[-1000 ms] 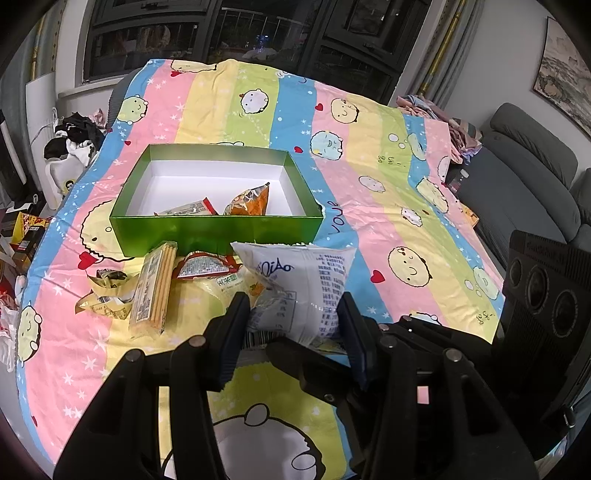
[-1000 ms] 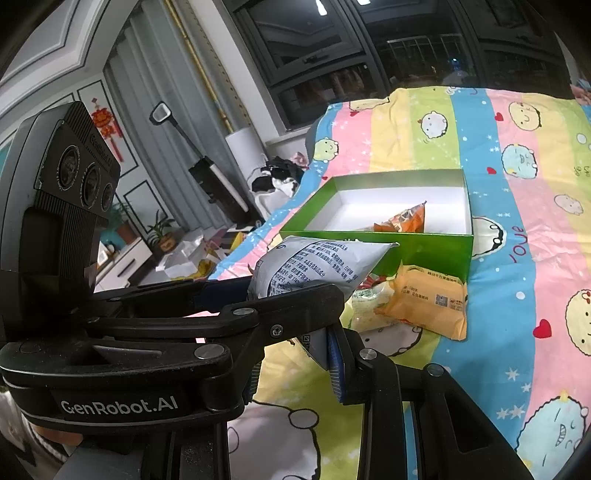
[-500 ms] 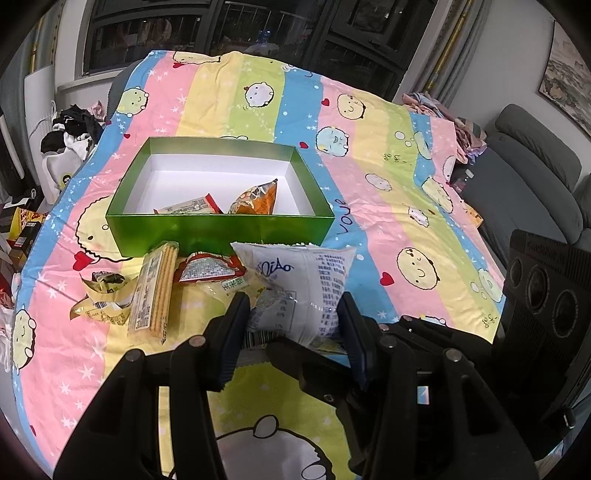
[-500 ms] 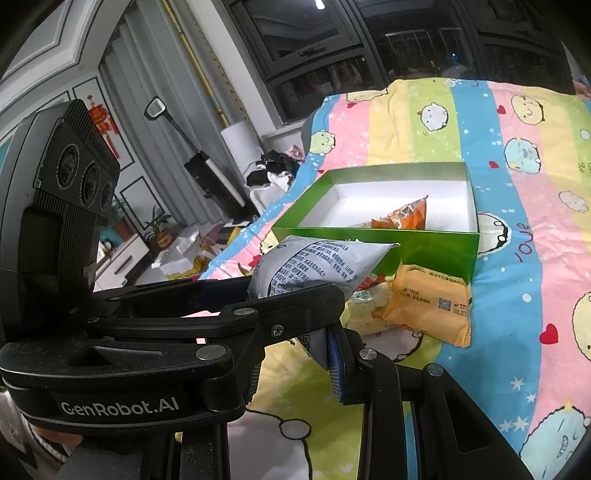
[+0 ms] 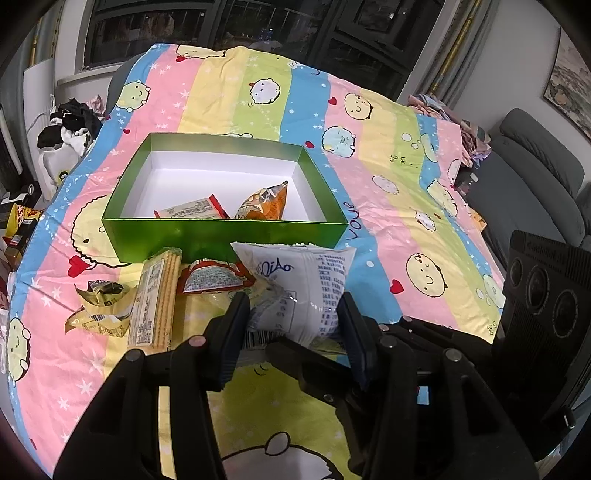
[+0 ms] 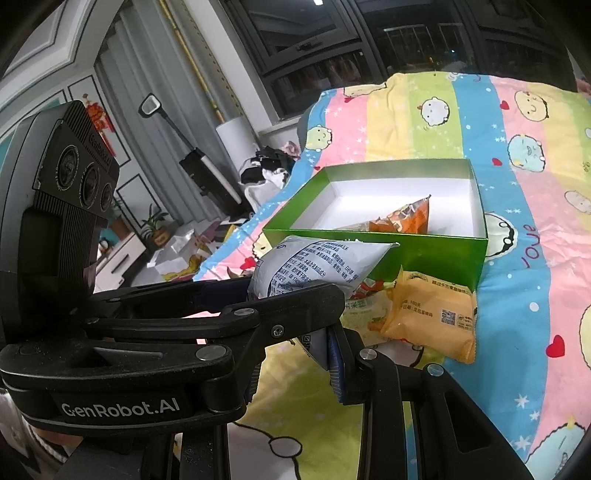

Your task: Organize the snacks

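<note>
Inside the green box (image 5: pixel 221 232), two snack packets (image 5: pixel 264 205)

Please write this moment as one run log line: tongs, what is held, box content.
left tongs: shut on white packet | right tongs: shut on same packet | green box: two snacks inside | packet not yet in box

windows (image 5: pixel 236 33): dark, night | sofa (image 5: pixel 532 184): grey | curtains (image 6: pixel 177 96): grey | wall picture (image 5: pixel 570 92)

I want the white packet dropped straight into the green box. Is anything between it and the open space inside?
Only the box's near wall. The white packet, held by both grippers, hangs just short of the green box; two snacks lie inside, with bare floor beyond.
</note>
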Demonstrator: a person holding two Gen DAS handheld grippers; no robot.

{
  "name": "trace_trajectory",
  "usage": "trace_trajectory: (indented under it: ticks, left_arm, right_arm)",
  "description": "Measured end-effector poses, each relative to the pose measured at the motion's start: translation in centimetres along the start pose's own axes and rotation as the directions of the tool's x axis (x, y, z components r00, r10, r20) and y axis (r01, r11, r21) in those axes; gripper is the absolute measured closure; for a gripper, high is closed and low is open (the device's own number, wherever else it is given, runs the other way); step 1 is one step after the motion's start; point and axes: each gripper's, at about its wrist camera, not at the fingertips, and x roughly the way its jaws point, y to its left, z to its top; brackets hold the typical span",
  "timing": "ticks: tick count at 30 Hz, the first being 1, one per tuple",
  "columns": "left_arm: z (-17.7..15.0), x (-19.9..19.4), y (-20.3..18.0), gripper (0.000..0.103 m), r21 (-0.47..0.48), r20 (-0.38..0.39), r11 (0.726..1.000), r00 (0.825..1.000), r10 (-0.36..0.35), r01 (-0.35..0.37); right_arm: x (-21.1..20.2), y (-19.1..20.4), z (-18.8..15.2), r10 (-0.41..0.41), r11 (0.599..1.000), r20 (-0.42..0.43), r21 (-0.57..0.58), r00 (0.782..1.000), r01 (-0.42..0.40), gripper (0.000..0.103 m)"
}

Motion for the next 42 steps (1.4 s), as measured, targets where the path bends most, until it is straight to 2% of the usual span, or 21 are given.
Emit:
trace_trajectory:
  ticks: [9, 18, 25, 32, 42]
  left_arm:
    - [0.9, 0.8, 1.1, 0.055, -0.012, -0.005, 1.0, 1.0, -0.01, 0.01]
    - [4.1, 1.4, 2.1, 0.055, 0.001, 0.023, 0.999, 0.999, -0.038, 0.038]
    - [7.8, 2.4, 3.4, 0.056, 0.005, 0.035, 0.999, 0.998, -0.043, 0.043]
    - [10.1, 5.2, 6.0, 0.056, -0.052, -0.016, 0.996, 0.998, -0.069, 0.068]
    - [10.7, 9.0, 8.9, 0.056, -0.177, -0.086, 0.981, 0.992, -0.092, 0.076]
  right_arm:
    - [1.2, -0.3, 0.8, -0.003, 1.0, -0.012, -0.001, 1.0, 0.003, 0.071]
    - [2.1, -0.8, 3.4, -0.01, 1.0, 0.028, -0.015, 1.0, 0.011, 0.071]
    - [4.0, -1.6, 6.9, -0.008, 0.999, 0.042, -0.046, 0.999, 0.01, 0.071]
    - [7.0, -3.3, 9.0, 0.001, 1.0, 0.016, -0.028, 1.0, -0.001, 0.071]
    - [11.2, -5.3, 9.5, -0.013, 1.0, -0.064, -0.001, 0.998, 0.013, 0.071]
